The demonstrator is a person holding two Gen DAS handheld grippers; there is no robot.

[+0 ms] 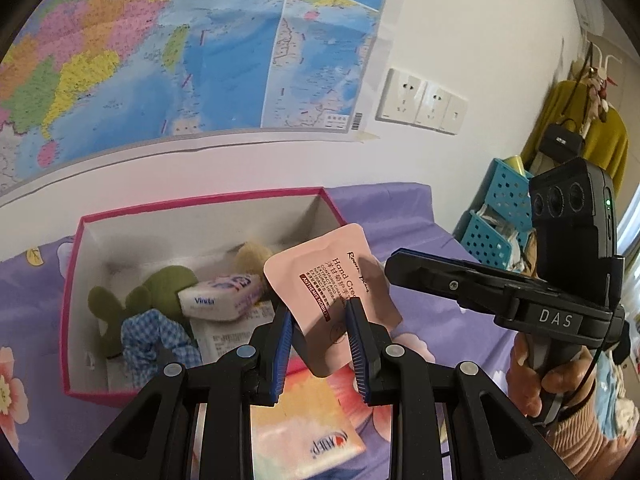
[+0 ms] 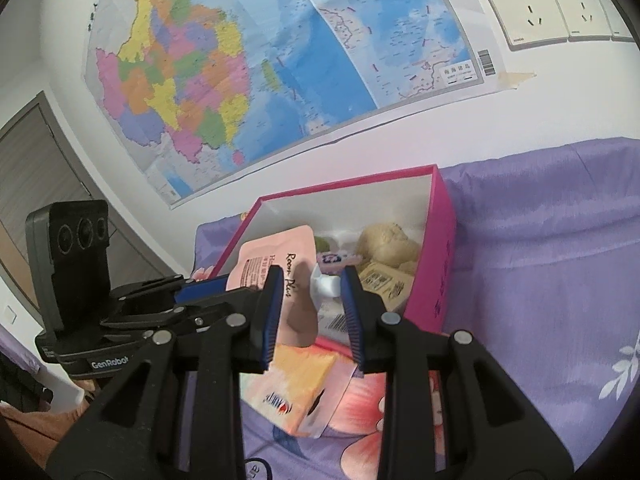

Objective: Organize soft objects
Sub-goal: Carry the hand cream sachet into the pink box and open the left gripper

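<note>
- Landmark for all positions: the pink box [image 1: 208, 204], open-topped, sitting on the purple floral cloth [image 1: 420, 216] below the wall map [image 1: 180, 48].
- My left gripper [image 1: 320, 320] is clamped on the pink hand-cream sachet [image 1: 332, 276]; the blue pads pinch its lower part and the sachet stands tilted, lifted over the box's near right corner.
- From the right wrist the same sachet [image 2: 276, 264] shows against the box's near left rim, with the left tool's blue pad at its edge.
- My right gripper [image 2: 312, 316] has its jaws spread with nothing between the pads; it hangs just in front of the box's near wall.
- Only the left wrist shows the box floor well: a green plush [image 1: 160, 292], a blue gingham scrunchie [image 1: 156, 340], a Vinda tissue pack [image 1: 224, 300] and a tan plush [image 1: 252, 256] at the far side.
- The right wrist shows the tan plush [image 2: 384, 244] plainly, plus a printed tan packet [image 2: 380, 284] beside it; the green plush is only a sliver there.
- An orange tissue pack [image 1: 304, 428] lies on the cloth just in front of the box, under both tools; seen also from the right [image 2: 288, 388].
- Left wrist only: blue perforated baskets [image 1: 496, 216] to the right of the box, and wall sockets [image 1: 424, 100] above it.
</note>
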